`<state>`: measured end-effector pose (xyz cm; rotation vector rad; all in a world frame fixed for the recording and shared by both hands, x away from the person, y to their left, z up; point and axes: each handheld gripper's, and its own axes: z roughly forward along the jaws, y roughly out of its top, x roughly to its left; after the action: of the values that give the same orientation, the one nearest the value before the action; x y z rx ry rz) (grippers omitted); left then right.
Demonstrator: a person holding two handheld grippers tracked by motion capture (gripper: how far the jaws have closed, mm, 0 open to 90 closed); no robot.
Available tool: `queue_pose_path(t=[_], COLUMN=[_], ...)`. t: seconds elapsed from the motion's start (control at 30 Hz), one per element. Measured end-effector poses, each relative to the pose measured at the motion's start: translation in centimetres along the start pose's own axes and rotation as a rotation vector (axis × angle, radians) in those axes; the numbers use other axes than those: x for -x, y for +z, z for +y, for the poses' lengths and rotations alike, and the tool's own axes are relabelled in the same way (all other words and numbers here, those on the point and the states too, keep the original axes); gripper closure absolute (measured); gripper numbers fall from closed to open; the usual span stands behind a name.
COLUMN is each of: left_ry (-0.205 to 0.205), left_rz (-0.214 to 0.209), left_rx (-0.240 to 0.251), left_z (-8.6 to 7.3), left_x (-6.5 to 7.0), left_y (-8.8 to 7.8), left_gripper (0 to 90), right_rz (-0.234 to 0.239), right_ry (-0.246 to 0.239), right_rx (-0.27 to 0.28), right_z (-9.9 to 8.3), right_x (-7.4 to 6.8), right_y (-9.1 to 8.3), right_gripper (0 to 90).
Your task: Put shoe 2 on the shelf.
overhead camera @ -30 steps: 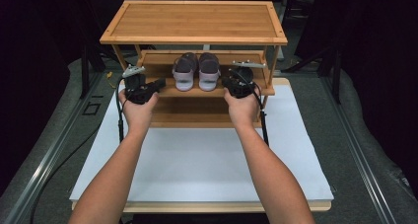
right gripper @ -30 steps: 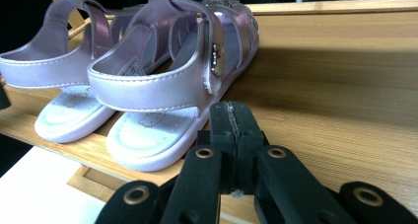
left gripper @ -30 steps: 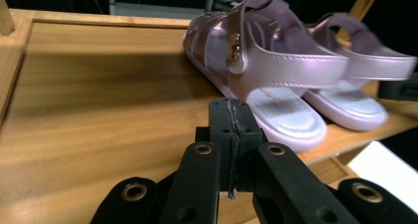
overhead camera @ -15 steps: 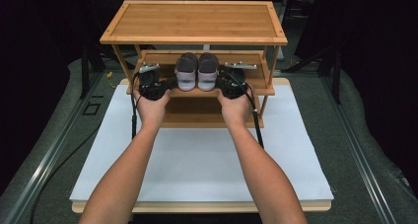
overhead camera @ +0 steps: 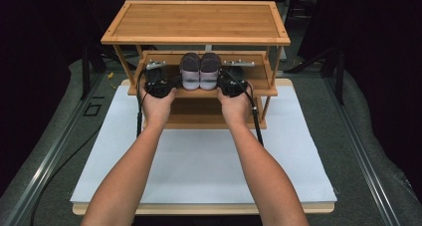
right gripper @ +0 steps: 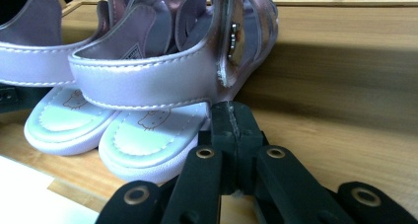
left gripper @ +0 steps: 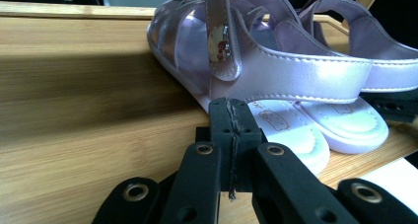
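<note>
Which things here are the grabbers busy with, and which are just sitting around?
In the job:
pair of purple sandals
middle shelf of the bamboo rack
left gripper, shut
right gripper, shut

Just there:
top shelf
white mat

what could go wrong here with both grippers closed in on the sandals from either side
Both jaw pairs are shut, so the left gripper and right gripper can only push the pair of sandals, not grasp it. An uneven squeeze might twist or tip one sandal. The heels sit near the front edge of the middle shelf, so a pull towards the person could drop them off.
</note>
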<state>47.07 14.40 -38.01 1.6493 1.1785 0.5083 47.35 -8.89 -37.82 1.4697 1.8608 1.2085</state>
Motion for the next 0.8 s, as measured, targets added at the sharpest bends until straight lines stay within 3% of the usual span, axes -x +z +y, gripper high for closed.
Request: queue_pose_path(t=[0.13, 0.2, 0.27, 0.6, 0.7, 0.8], left_ry=[0.006, 0.008, 0.004, 0.031, 0.007, 0.021], left_rz=[0.004, 0.004, 0.007, 0.023, 0.03, 0.037], left_rx=[-0.002, -0.001, -0.001, 0.017, 0.021, 0.023], left_z=[0.0, 0.0, 0.0, 0.0, 0.1, 0.1], left_x=[-0.1, -0.2, -0.2, -0.6, -0.8, -0.9], left_y=[0.1, 0.1, 0.1, -0.5, -0.9, -1.3], left_gripper=[90.0, 90.0, 90.0, 90.0, 90.0, 90.0], right_rz=[0.012, -0.029, 0.008, -0.002, -0.001, -0.003], right_ry=[0.002, -0.002, 0.0, -0.013, -0.016, -0.009], right_rx=[0.001, 0.01, 0.004, 0.014, 0.021, 0.028], right_z=[-0.1, -0.2, -0.2, -0.2, -0.2, -0.3], right_x=[0.0, -0.2, -0.1, 0.4, 0.8, 1.0], right_y=[0.1, 0.1, 0.1, -0.4, -0.8, -1.2], right_gripper=[90.0, 90.0, 90.0, 90.0, 90.0, 90.0])
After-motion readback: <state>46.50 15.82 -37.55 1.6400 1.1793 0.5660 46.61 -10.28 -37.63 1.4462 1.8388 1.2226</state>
